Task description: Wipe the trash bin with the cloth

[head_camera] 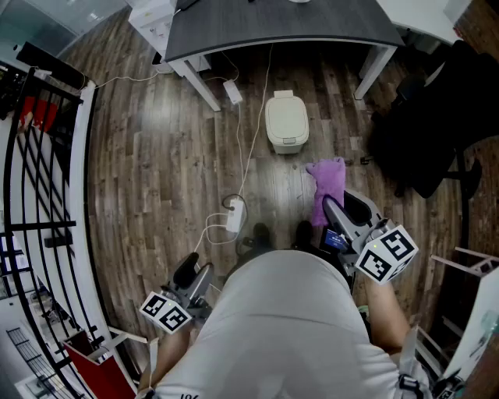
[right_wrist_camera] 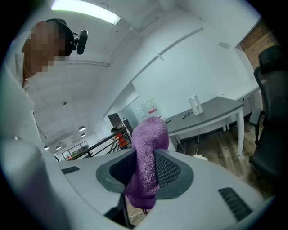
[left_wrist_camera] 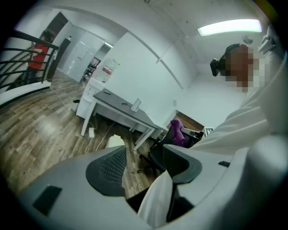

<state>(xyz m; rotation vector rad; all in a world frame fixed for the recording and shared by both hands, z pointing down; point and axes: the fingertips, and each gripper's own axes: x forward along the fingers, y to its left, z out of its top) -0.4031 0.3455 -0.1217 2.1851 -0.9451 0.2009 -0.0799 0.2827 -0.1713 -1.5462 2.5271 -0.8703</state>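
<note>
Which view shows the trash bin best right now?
The head view: the whole trash bin shows from above, on the floor by the desk. The left gripper view catches only its pale top; the right gripper view, at most a sliver.

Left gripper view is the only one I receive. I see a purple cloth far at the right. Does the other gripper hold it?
Observer: Yes. The right gripper is shut on the purple knitted cloth, which stands up between its pads.
Operator: Is the cream plastic trash bin closed?
Observer: In the head view its lid is down.
Operator: Anything beside it?
Observer: A white cable runs over the wooden floor at its left in that view.
</note>
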